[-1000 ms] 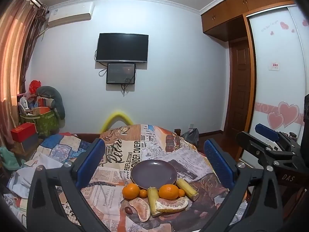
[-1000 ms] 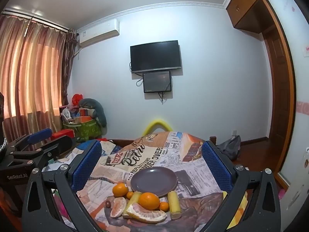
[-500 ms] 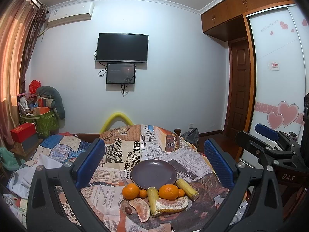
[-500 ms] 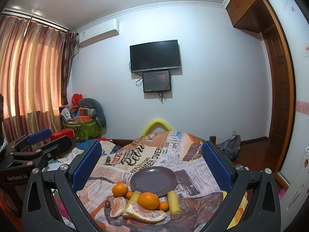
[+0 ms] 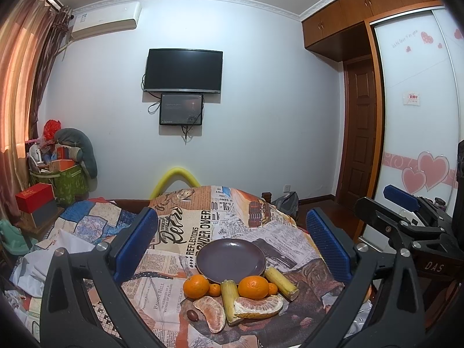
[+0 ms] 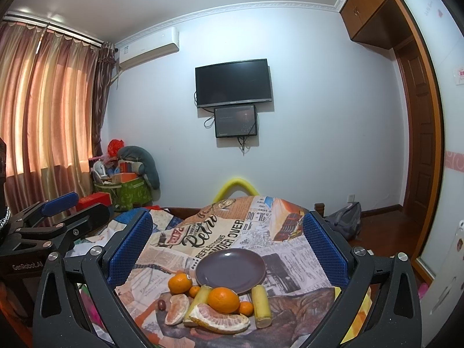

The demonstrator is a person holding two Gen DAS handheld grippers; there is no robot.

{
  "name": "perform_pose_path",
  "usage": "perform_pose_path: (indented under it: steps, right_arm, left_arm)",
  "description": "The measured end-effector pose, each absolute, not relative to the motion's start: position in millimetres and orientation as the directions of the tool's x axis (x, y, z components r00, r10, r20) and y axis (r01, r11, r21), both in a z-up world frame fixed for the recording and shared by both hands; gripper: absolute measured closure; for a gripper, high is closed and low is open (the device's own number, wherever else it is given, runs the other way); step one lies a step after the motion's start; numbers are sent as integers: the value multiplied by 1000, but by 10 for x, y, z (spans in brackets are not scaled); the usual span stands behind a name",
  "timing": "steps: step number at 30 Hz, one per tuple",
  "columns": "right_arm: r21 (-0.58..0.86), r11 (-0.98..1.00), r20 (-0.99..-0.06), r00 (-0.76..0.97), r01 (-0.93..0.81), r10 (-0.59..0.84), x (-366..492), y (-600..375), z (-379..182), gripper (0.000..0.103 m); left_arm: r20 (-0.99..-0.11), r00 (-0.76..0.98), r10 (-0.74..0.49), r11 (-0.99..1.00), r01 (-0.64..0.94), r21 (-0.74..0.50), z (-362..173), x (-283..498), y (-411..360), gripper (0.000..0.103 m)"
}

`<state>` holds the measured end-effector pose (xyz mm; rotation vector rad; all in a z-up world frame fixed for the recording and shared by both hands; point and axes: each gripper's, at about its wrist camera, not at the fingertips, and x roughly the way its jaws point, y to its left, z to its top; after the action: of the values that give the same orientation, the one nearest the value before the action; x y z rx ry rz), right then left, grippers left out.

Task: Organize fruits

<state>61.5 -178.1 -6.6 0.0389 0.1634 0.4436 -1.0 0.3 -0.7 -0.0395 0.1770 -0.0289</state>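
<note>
Both grippers, left (image 5: 232, 243) and right (image 6: 227, 243), hang spread and unladen; plate (image 5: 230, 259) bare, all fruit (image 5: 253, 287) unsorted.

There was one purple plate (image 5: 230, 258), and it had nothing on it. There were two big oranges (image 5: 196, 286) (image 5: 253, 287). There were two tiny oranges (image 5: 215, 289) (image 5: 273, 288) tucked beside them. There were two peeled pomelo pieces (image 5: 211, 316) (image 5: 259, 306). There were two yellow-green sugarcane sticks (image 5: 228, 300) (image 5: 281, 282). There was one small dark brown fruit (image 5: 192, 315), maybe a date. All of it lay on one cloth printed like newspaper (image 5: 185, 232).
</note>
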Motion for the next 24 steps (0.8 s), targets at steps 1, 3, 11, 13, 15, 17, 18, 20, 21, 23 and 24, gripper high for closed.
perform_pose_path:
  steps: [1,3,11,13,15,17,18,20,21,23,24]
  right_arm:
    - [73,903,-149,890,-424,431,615,-1783,-70,0]
    - [74,902,-150,889,-425,432,616,-1775,-81,0]
    - [68,903,-153,890,-423,429,613,-1765,-82,0]
    - [68,903,-155,889,-425,430,606,-1758,-81,0]
    - [67,903,-155,889,-425,430,602,-1759,-84,0]
    - [67,903,-155,889,-425,430,604,-1760,-85,0]
    - [67,903,-155,890,-424,429,602,-1765,-85,0]
    - [67,903,-155,890,-424,429,604,-1770,-89,0]
    - [67,903,-155,890,-423,429,605,-1768,-86,0]
    - [68,904,-156,891,-421,427,606,-1769,-93,0]
    - [68,904,-157,891,-421,426,607,-1772,-97,0]
  left_arm:
    - [-175,984,-31,999,24,-41,-9,-8,1,0]
    - [-176,984,-29,999,22,-41,-14,-7,9,0]
    - [-180,983,-33,999,25,-43,-18,9,19,0]
    - [-180,983,-33,999,25,-42,-18,8,21,0]
    - [-181,983,-34,999,27,-42,-25,12,23,0]
    - [-183,983,-34,999,27,-42,-31,13,23,0]
    - [-184,982,-34,999,26,-43,-34,17,25,0]
    - [-185,982,-34,999,26,-44,-40,20,23,0]
    - [-186,982,-35,999,27,-45,-43,21,25,0]
    - [-186,982,-35,999,27,-44,-44,30,27,0]
    - [-186,982,-35,999,27,-44,-45,29,29,0]
